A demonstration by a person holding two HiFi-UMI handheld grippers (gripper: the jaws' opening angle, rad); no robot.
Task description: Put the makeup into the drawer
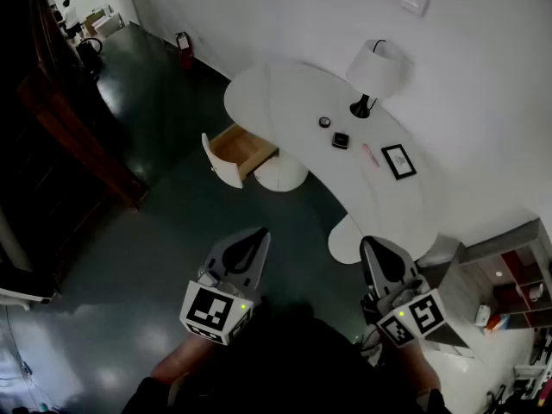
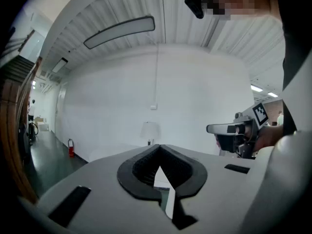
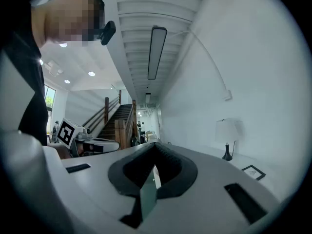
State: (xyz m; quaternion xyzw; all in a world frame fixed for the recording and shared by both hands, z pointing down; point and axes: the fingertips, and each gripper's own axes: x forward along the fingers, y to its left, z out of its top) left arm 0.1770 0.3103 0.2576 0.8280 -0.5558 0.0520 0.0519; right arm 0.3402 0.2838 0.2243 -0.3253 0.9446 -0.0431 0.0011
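On the white curved table (image 1: pixel 285 93) lie a small round dark item (image 1: pixel 324 122), a black square compact (image 1: pixel 341 141) and a thin pink stick (image 1: pixel 370 154). A wooden drawer (image 1: pixel 243 148) stands pulled out at the table's left side, and it looks empty. My left gripper (image 1: pixel 257 236) and right gripper (image 1: pixel 377 247) hover over the dark floor, well short of the table. Both are shut with nothing between the jaws. The left gripper (image 2: pixel 159 150) points toward the lamp (image 2: pixel 149 129). The right gripper (image 3: pixel 155 147) points along the wall.
A white table lamp (image 1: pixel 376 69) and a framed picture (image 1: pixel 398 160) stand on the table beside the makeup. A fire extinguisher (image 1: pixel 184 50) sits by the far wall. Shelves (image 1: pixel 509 274) are at the right, and a dark wooden staircase (image 1: pixel 60 136) at the left.
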